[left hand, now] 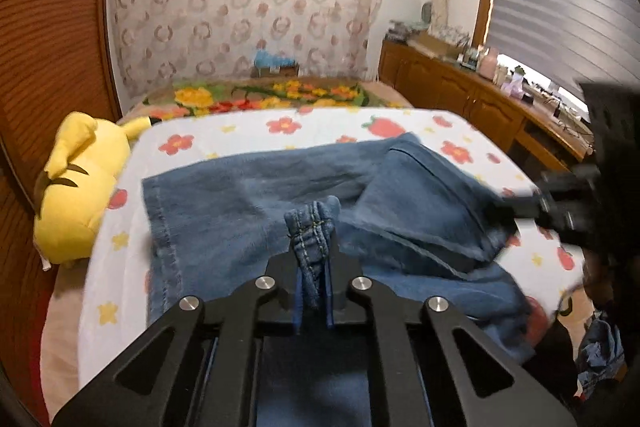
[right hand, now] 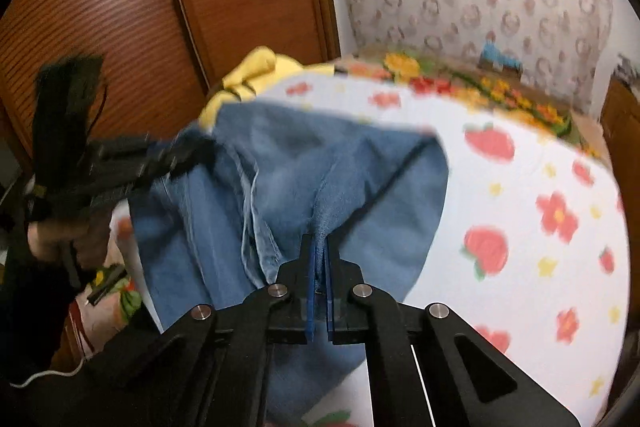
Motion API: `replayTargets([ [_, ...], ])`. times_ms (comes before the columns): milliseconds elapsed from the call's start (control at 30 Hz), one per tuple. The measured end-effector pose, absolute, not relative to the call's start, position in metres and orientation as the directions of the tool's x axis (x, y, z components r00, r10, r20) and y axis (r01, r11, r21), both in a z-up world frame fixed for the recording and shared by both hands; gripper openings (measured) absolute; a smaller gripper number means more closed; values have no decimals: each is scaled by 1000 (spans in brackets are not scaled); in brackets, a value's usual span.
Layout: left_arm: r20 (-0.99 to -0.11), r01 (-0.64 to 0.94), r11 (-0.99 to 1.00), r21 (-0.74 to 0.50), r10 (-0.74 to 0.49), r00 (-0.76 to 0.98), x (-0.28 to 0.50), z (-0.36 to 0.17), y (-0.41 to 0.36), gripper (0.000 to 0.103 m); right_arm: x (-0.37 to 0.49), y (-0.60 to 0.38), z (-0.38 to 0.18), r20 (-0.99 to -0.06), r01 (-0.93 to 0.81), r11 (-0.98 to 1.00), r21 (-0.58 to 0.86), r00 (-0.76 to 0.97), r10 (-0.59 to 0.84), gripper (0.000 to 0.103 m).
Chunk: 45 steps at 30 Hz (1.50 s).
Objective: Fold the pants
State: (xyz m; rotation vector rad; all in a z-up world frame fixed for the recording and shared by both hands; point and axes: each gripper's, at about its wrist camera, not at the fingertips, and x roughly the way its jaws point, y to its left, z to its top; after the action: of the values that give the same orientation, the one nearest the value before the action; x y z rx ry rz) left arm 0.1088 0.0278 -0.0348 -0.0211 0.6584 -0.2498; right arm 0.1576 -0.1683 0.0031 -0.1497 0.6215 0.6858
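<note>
Blue denim pants [left hand: 248, 203] are lying spread ahead of my jaws on the flowered bed sheet [left hand: 240, 131]. My left gripper [left hand: 314, 247] is pinching a stitched seam fold, and my right gripper [right hand: 319, 259] is clamping another fold of the cloth.

Faded matt denim was seen in the pants [left hand: 248, 203], printed soft cloth in the sheet [left hand: 240, 131], ribbed glossy wood in the wardrobe [right hand: 100, 7].

One pair blue jeans [left hand: 248, 203]; one yellow plush toy [left hand: 76, 195]; two tools: left tool [left hand: 314, 255], right tool [right hand: 319, 251].
</note>
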Motion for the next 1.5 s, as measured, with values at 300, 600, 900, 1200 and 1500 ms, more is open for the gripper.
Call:
replayTargets([
  [300, -516, 208, 966, -157, -259, 817, 53, -18, 34, 8, 168, -133, 65, -495, -677, 736, -5, 641, 587, 3],
  [600, -554, 164, 966, -201, -250, 794, 49, -50, 46, 8, 193, -72, 56, -517, -694, 719, -21, 623, 587, 3],
  [900, -592, 117, 979, -167, -194, 782, 44, -67, 53, 14, 222, -30, 51, -552, -693, 721, -30, 612, 566, 3],
  [1200, -612, 96, 977, -189, -194, 767, 48, -72, 63, 24, 224, -28, 57, -553, -663, 748, -22, 631, 544, 36],
  [1500, -607, 93, 981, -171, -179, 774, 46, -67, 61, 25, 208, -74, 51, -557, -599, 797, -76, 689, 464, 42],
])
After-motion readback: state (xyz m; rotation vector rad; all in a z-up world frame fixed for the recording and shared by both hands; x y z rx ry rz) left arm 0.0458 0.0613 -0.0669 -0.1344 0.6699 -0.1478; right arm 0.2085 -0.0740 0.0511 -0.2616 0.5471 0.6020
